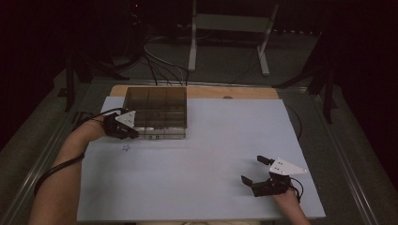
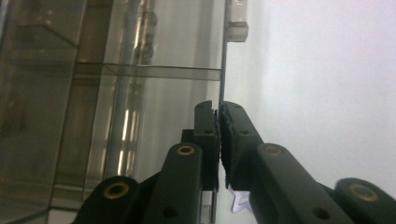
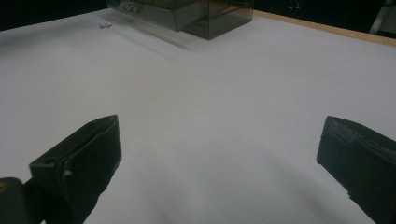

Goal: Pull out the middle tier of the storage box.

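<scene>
High view: one smoky clear compartment box point(image 1: 156, 112) sits at the far left of the white sheet point(image 1: 211, 154); the left gripper point(image 1: 133, 133) is at its near left corner, fingertips hard to make out in the dim light. The right gripper point(image 1: 251, 169) rests well apart, near the front edge.

Left gripper view: jaws nearly together, pinching the box's thin lid edge point(image 2: 222, 70) — dividers blur behind.

Right gripper view: two jaws wide, nothing between — box far ahead.

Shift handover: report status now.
Left gripper pinching the lid edge of the clear box. Right gripper open, idle on white sheet. Nothing in the way.
</scene>
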Demonstrator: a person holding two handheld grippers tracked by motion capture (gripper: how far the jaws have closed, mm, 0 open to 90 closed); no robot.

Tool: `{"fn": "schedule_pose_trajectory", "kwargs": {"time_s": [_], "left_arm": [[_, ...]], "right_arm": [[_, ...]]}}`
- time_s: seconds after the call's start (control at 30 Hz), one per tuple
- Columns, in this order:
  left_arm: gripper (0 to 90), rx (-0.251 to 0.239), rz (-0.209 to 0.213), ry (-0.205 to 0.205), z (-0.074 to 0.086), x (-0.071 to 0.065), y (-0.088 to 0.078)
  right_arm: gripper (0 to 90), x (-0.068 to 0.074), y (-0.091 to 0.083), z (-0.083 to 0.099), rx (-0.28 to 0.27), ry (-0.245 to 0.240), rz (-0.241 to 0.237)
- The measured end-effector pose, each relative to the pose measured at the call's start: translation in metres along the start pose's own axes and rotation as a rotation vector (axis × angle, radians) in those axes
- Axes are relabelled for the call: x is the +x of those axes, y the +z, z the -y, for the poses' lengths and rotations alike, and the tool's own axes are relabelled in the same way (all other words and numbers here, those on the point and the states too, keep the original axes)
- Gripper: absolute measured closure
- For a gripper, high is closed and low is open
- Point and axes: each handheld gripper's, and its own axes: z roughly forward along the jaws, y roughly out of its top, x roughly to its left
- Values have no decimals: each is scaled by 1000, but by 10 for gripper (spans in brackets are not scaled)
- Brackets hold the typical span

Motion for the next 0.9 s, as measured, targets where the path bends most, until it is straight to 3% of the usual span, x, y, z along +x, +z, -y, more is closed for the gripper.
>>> {"fn": "schedule_pose_trajectory", "kwargs": {"time_s": [0.17, 0.27, 0.37, 0.53, 0.63, 0.73, 0.8, 0.9], "left_arm": [[690, -48, -11, -55, -5, -2, -9], [617, -38, -44, -107, -9, -3, -13], [549, -41, -67, -191, -12, -3, -17], [389, -68, -89, -251, -15, -4, -21], [329, -103, -130, -249, -18, -7, -23], [156, -111, -117, -304, -21, -7, -24], [136, -128, -116, -339, -23, -6, -25], [17, -132, -125, -364, -26, -7, -25]], "right_arm": [[0, 0, 0, 0, 6, 0, -2], [1, 1, 0, 0, 5, -4, -4], [0, 0, 0, 0, 4, -4, -4], [1, 0, 0, 0, 4, -5, -5], [1, 0, 0, 0, 3, -3, -4], [1, 0, 0, 0, 1, -3, -4], [1, 1, 0, 0, 3, -4, -5], [0, 1, 0, 0, 2, -4, -5]]}}
